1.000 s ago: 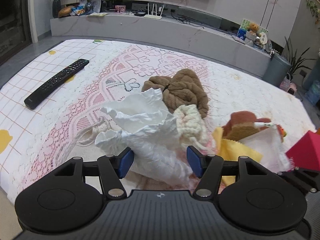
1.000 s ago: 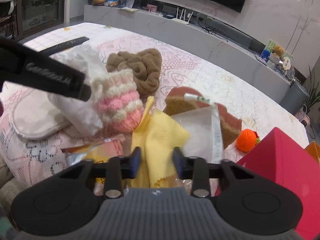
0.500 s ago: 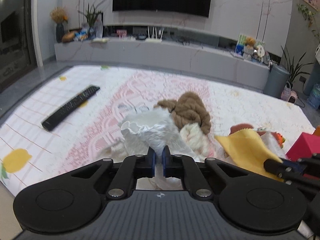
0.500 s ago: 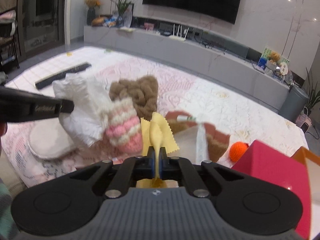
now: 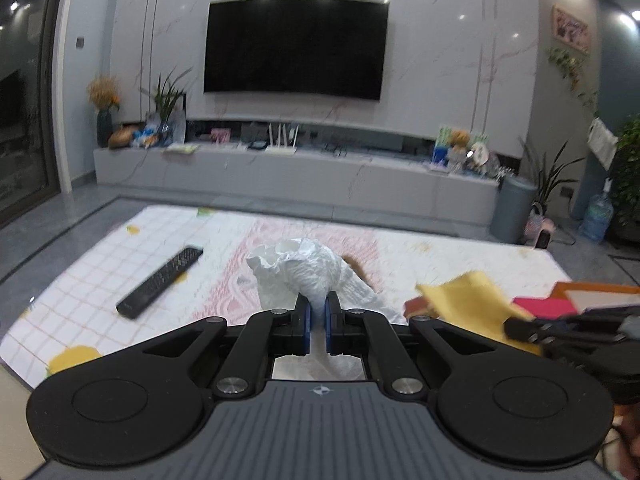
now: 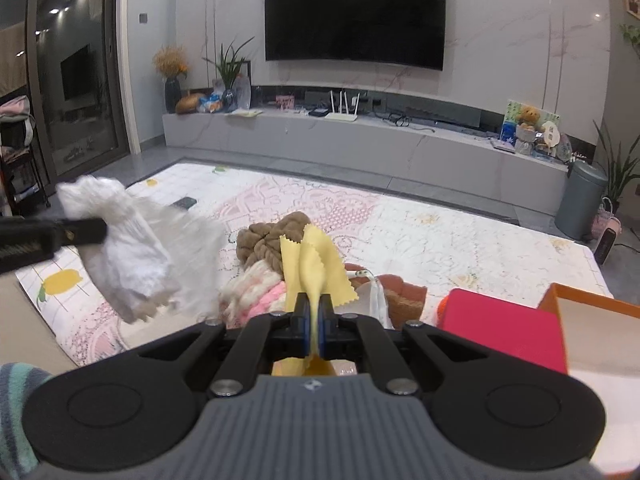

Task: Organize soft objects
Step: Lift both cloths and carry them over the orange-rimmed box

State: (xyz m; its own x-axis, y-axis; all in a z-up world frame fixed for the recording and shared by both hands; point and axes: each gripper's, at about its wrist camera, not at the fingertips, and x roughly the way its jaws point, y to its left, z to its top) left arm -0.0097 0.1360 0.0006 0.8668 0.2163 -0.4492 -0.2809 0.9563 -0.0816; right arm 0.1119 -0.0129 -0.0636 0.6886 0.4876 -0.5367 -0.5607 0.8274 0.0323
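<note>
**Both grippers lifted off the pile, each pinching a cloth**

The left gripper [image 5: 316, 314] has its blue pads pressed together on a crumpled white cloth [image 5: 304, 270], which bunches up above the fingertips and trails down behind them. The right gripper [image 6: 315, 316] is clamped on a yellow cloth [image 6: 314, 266] with zigzag-cut edges; the fabric stands up in a fold from between the narrow jaws.

The left wrist view shows the black remote control [image 5: 160, 282] lying on the patterned table cover [image 5: 100, 272], well to the left of the white cloth. At its right edge the yellow cloth [image 5: 472, 300] and the tip of the right gripper [image 5: 520, 327] appear, blurred. The pile below is almost wholly hidden behind the white cloth in this view.

The right wrist view gives the pile itself: a brown knitted bundle [image 6: 268, 240] behind the yellow cloth, a pink and cream knitted piece [image 6: 256, 292] just left of the jaws, and something reddish-brown [image 6: 404, 296] to the right, perhaps another knit, though it is mostly covered. A red box [image 6: 500, 328] and an orange box [image 6: 592, 320] sit at the right. The white cloth [image 6: 128, 252] hangs at the left, held by the left gripper's finger [image 6: 80, 230], clear of the table. A striped sleeve [image 6: 16, 396] shows at the lower left corner.
</note>
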